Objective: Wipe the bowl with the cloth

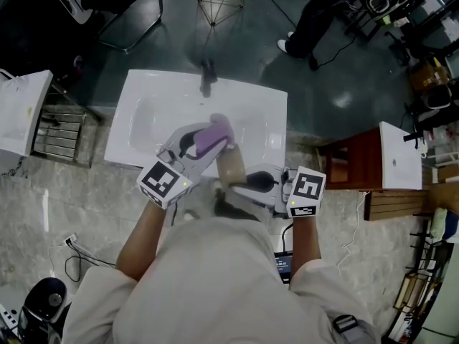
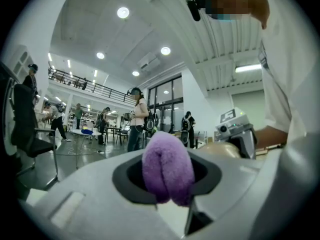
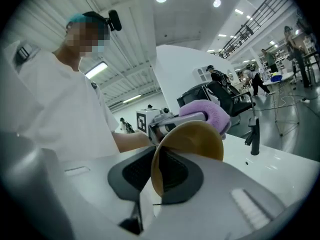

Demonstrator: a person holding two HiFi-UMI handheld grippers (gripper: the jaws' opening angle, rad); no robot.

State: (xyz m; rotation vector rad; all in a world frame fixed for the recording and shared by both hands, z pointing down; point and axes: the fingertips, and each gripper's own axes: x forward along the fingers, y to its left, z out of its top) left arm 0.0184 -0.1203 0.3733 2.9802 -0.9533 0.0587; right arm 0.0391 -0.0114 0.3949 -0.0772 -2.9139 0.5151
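My left gripper (image 1: 203, 146) is shut on a folded purple cloth (image 1: 212, 135), held over the white sink (image 1: 143, 113). In the left gripper view the cloth (image 2: 167, 166) bulges up between the jaws. My right gripper (image 1: 242, 185) is shut on the rim of a tan bowl (image 1: 231, 168), which stands on edge. In the right gripper view the bowl (image 3: 192, 141) rises from the jaws, and the cloth (image 3: 207, 111) rests at its upper far rim; I cannot tell if they touch. The bowl (image 2: 220, 150) peeks over the left jaw beside the right gripper (image 2: 235, 131).
A black faucet (image 1: 206, 77) stands at the sink's far edge. A wooden cabinet (image 1: 351, 163) flanks the sink on the right, a white unit (image 1: 21, 110) and a metal rack on the left. Cables lie on the floor. People stand in the hall behind.
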